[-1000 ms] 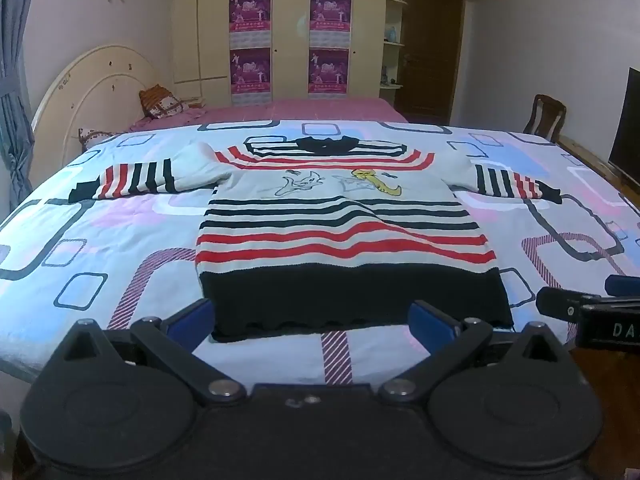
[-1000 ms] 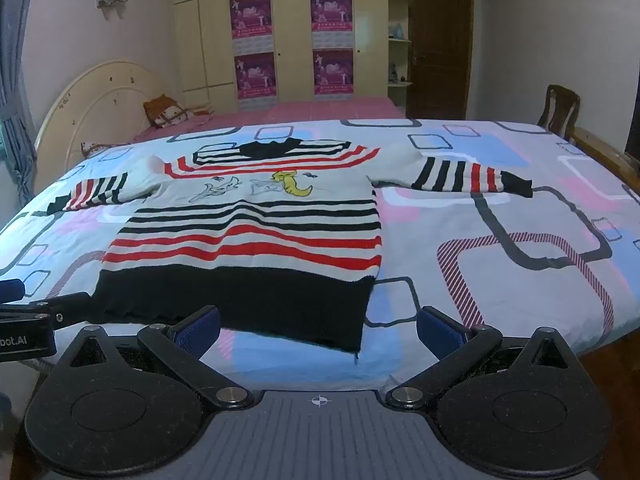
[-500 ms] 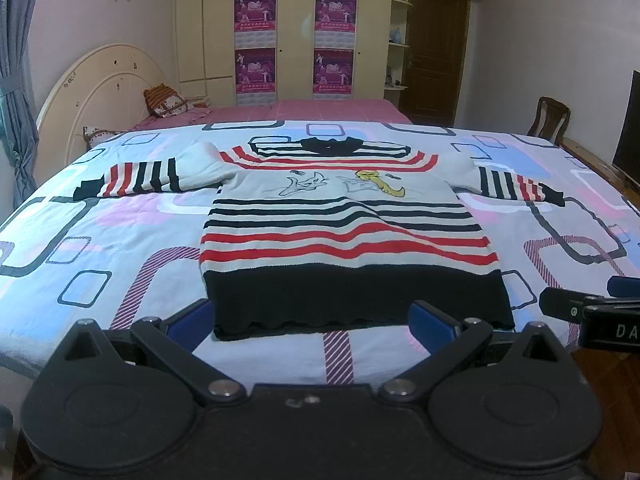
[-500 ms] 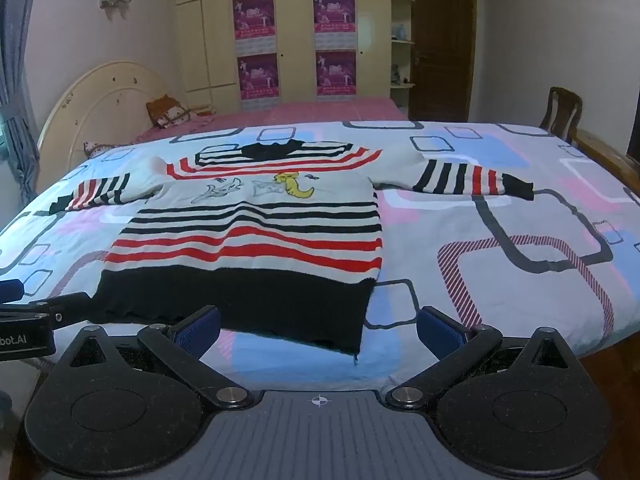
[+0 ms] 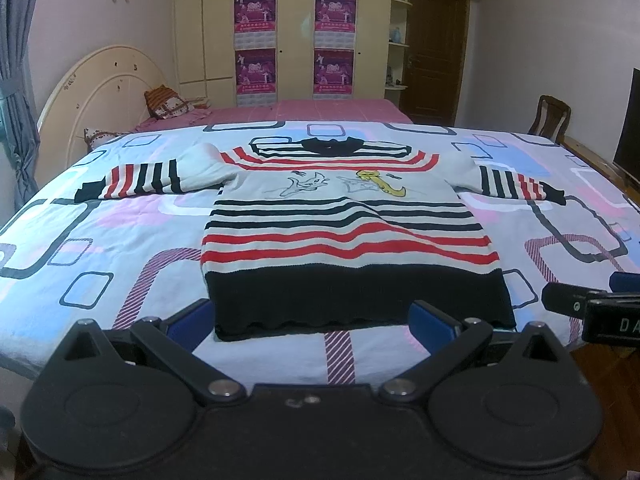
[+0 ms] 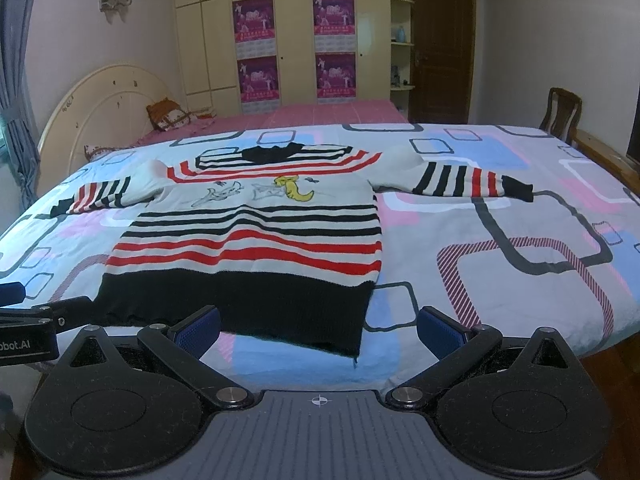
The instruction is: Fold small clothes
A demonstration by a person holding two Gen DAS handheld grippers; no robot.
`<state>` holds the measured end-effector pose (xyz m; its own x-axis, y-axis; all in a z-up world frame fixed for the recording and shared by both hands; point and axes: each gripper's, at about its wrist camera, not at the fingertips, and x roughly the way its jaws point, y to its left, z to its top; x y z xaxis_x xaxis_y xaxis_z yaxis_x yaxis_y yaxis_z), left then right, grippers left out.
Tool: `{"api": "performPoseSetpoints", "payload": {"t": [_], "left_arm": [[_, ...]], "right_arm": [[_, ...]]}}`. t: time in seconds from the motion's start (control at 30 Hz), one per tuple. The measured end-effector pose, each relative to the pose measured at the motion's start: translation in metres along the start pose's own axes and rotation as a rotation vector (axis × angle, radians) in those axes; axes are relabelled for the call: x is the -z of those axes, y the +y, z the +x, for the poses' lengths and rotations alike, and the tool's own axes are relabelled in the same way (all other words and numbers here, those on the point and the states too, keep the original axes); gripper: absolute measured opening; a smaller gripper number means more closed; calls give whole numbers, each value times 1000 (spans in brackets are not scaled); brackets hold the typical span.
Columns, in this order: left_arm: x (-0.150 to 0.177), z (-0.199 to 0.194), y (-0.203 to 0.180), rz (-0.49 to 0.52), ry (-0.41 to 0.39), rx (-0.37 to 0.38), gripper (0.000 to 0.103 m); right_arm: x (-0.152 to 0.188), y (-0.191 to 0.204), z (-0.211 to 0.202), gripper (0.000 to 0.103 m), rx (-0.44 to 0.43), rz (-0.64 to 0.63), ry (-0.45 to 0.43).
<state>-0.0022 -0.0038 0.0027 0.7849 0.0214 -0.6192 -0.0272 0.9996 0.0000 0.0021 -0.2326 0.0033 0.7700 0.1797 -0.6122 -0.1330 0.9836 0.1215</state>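
Your left gripper [image 5: 310, 318] and right gripper [image 6: 318, 326] both hang at the bed's near edge with jaws spread wide, gripping nothing. The striped red, black and white knitted sweater [image 5: 344, 236] lies flat on the patterned bedspread [image 5: 100, 240], sleeves out toward 9 and 3 o'clock, black hem nearest you, collar at 12 o'clock.

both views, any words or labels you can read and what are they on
"DA", cut off by the frame edge: on the right gripper body, seen from the left wrist view.
"obot.AI", its start cut off: on the left gripper body, seen from the right wrist view.
Posters on the wardrobe: print too small to read.
Sweater: cartoon figures only, no words.
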Motion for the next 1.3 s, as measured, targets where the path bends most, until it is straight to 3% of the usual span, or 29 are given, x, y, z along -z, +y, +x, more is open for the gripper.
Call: {"api": "performPoseSetpoints", "payload": {"t": [1.3], "left_arm": [[3,0,4,-6,2,1,103]], "right_arm": [[-1,6,0,103,1,-2,-1]]}}
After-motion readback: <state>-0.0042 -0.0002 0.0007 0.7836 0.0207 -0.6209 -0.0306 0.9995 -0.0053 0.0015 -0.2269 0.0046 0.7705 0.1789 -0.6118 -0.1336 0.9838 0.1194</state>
